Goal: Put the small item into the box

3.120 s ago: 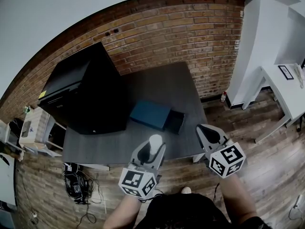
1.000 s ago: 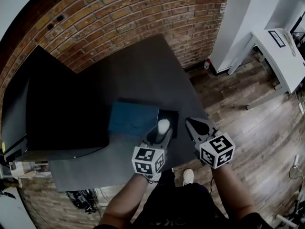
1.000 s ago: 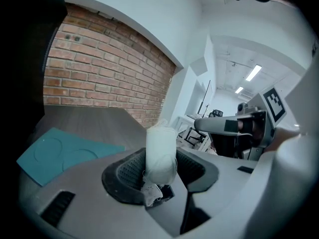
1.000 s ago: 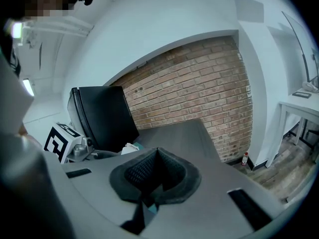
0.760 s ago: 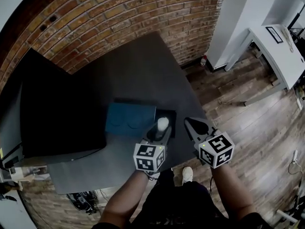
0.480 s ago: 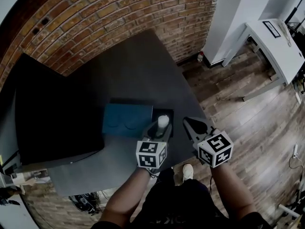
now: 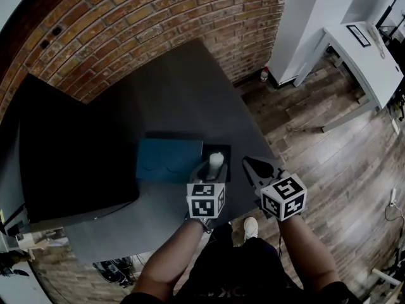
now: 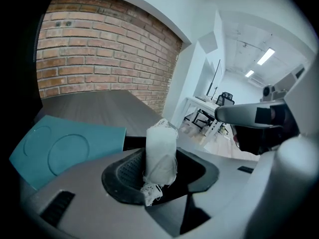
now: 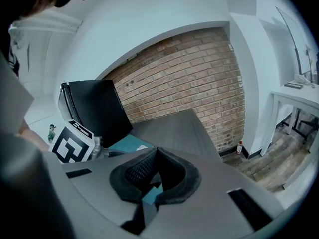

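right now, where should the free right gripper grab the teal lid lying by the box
Probably the near long edge of the teal lid, approached from the person's side: it lies flat, that edge looks free, while its right end is next to the black box, where the left gripper holds the white item.

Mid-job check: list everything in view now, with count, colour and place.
small item: one, white, clamped in the left hand-held gripper, over the box
box: one, black, on the table near its front edge
flat panel: one, teal, on the table, against the box's left side
large block: one, black, table's left part
table: one, dark grey, beside the brick wall
desk: one, white, far right
bottle: one, pale, floor at the wall's base
left hand-held gripper: one, grey, shut on the small item
right hand-held gripper: one, grey, jaws together, empty, right of the box
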`<state>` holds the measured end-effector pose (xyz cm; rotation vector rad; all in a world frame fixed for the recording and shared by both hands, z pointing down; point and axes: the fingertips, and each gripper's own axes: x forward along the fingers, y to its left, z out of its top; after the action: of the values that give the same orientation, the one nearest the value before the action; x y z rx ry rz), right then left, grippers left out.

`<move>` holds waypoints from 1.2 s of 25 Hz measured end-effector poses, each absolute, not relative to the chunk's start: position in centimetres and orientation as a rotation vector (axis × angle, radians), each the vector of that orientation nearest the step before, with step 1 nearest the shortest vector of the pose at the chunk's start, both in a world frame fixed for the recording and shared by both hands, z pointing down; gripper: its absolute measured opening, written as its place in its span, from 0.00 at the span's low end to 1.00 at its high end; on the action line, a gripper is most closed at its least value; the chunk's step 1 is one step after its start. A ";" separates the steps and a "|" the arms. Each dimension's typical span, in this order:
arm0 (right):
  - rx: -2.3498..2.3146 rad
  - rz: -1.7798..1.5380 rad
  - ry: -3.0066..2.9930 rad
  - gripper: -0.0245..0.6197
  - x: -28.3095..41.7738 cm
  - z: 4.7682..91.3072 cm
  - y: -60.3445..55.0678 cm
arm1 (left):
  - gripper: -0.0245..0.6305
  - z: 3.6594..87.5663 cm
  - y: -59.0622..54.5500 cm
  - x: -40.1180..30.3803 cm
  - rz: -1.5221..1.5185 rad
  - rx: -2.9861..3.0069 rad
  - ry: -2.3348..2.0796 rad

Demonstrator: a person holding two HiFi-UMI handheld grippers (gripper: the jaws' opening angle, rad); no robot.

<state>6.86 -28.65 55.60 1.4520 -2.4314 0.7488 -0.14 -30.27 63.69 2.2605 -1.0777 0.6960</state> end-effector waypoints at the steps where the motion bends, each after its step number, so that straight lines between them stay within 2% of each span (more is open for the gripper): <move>1: 1.452 0.749 -2.431 0.07 6.8 55.5 -28.6 | 0.35 63.7 -30.3 -0.1 0.705 2.260 -1.075; 11: 1.471 0.760 -2.429 0.07 7.5 55.3 -28.5 | 0.35 64.0 -30.7 0.1 0.775 2.255 -1.111; 22: 1.482 0.772 -2.446 0.07 8.3 55.2 -28.9 | 0.35 66.4 -30.3 0.4 1.029 2.148 -1.117; 30: 1.485 0.764 -2.444 0.07 9.0 55.0 -28.5 | 0.37 66.4 -30.4 0.4 1.008 2.147 -1.143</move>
<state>9.03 -28.49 54.99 1.4848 -2.4444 0.7645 0.45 -30.41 66.44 2.1467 -1.1431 1.0082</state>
